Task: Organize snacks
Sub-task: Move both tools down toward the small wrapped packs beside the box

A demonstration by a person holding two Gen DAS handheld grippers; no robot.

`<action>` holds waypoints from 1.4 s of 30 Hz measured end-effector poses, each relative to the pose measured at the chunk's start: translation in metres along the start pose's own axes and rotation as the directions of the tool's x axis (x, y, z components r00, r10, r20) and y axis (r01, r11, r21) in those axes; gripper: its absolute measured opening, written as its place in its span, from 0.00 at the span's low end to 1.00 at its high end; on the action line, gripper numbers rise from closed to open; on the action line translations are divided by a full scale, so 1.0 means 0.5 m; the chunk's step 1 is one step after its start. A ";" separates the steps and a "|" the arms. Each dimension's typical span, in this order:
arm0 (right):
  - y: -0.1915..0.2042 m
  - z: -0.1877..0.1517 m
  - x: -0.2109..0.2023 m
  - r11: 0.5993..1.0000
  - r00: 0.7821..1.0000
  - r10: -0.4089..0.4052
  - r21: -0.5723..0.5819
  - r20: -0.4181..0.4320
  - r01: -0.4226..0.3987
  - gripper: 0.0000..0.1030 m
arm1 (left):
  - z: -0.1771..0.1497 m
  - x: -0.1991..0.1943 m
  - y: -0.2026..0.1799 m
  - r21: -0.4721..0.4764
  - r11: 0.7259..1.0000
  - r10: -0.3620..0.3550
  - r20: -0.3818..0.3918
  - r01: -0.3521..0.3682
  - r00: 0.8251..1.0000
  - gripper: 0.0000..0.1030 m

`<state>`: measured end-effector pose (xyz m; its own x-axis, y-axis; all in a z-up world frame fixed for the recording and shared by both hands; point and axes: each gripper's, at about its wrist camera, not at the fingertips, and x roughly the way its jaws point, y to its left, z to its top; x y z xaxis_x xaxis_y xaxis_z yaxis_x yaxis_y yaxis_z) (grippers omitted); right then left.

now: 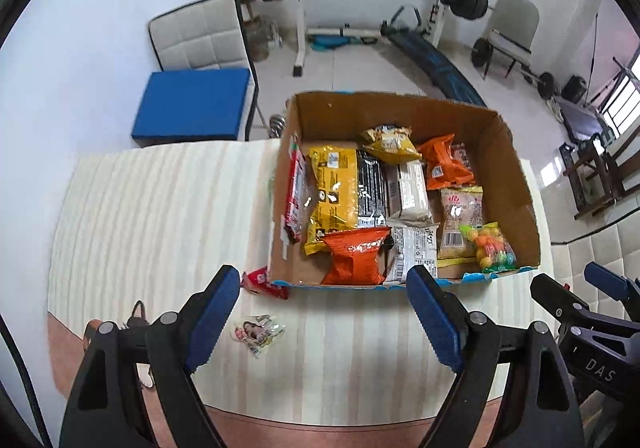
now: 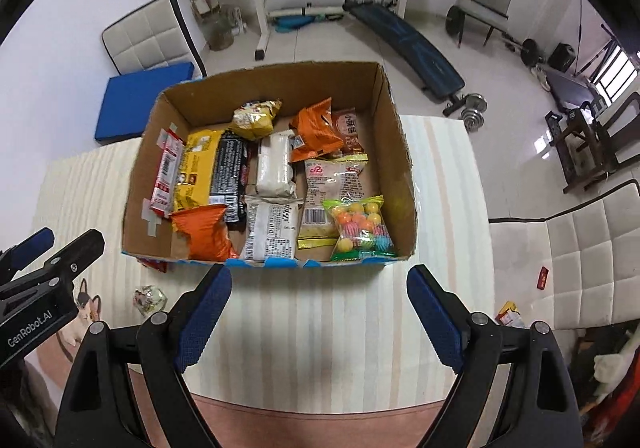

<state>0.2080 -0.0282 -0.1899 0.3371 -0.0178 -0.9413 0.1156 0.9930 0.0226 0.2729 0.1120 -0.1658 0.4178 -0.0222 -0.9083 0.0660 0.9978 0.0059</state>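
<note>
Left hand-held gripper (image 1: 324, 310): jaws well apart, nothing between them, hanging over the striped counter (image 1: 160, 208). A small clear sweet packet (image 1: 259, 332) lies loose on the counter just beside its left finger. A red packet (image 1: 264, 282) sits against the near left corner of the cardboard box (image 2: 400, 136). In the box, left to right: red stick pack (image 2: 166, 172), yellow bag (image 2: 196, 168), black bar (image 2: 228, 172), white packs, orange bags, gumball bag (image 2: 360, 228) at the near right corner. Right hand-held gripper (image 2: 320, 306): jaws wide, empty, over the counter near the box's front wall.
</note>
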 end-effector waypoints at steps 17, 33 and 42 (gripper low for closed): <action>0.121 -0.095 0.109 0.971 0.959 0.235 0.074 -0.157 -0.226 0.89 | -0.136 0.060 0.187 -0.092 0.968 0.226 -0.086 -0.233 0.970 0.83; 0.482 -0.187 0.398 0.955 0.907 0.264 -0.044 -0.327 -0.294 0.89 | -0.286 0.219 0.388 -0.068 0.853 0.483 -0.273 -0.517 0.832 0.83; 0.509 -0.225 0.415 0.966 0.929 0.189 -0.111 -0.318 -0.234 0.49 | -0.281 0.241 0.407 -0.043 0.843 0.506 -0.274 -0.536 0.818 0.83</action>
<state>0.2025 0.2337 -0.4173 0.0376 0.2083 -0.9773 -0.0708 0.9761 0.2053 0.2095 0.3212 -0.3326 0.1265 0.5035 -0.8547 -0.2076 0.8560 0.4735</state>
